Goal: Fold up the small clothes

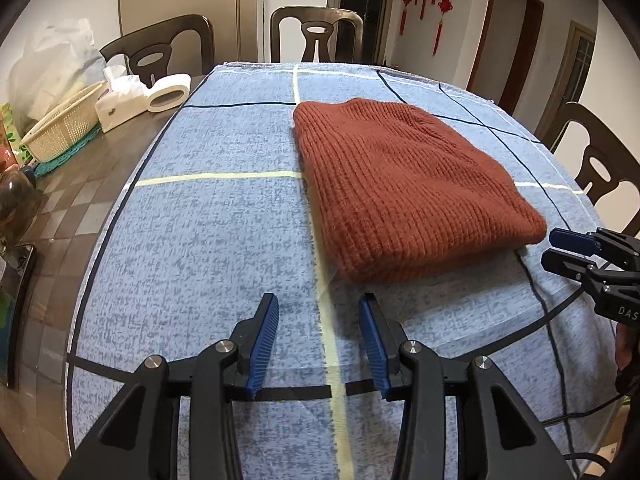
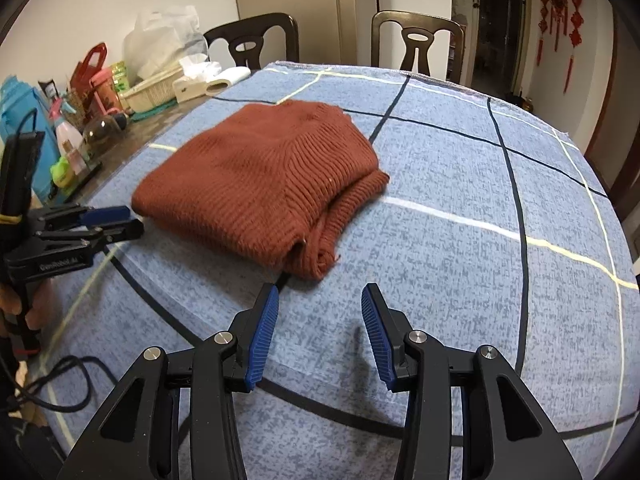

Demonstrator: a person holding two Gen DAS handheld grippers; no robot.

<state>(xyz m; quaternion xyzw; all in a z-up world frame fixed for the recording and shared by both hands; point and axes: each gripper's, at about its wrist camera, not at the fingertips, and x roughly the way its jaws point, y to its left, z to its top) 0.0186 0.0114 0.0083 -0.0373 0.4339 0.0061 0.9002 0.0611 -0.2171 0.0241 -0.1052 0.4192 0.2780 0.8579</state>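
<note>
A rust-brown knitted sweater [image 1: 404, 192] lies folded in a compact stack on the blue checked cloth [image 1: 224, 216]; it also shows in the right wrist view [image 2: 264, 184], with its layered edges facing the near right. My left gripper [image 1: 319, 308] is open and empty, just short of the sweater's near edge. My right gripper [image 2: 320, 300] is open and empty, just short of the sweater's near corner. Each gripper shows in the other's view: the right one [image 1: 560, 248] at the sweater's right, the left one [image 2: 120, 220] at its left.
A cream basket [image 1: 60, 124], tissue box [image 1: 120, 100] and tape roll [image 1: 168, 92] sit on the bare table at the left, with bottles and bags [image 2: 80, 112]. Dark chairs [image 1: 316, 36] stand behind and to the right. A black cable [image 2: 68, 380] trails at the near left.
</note>
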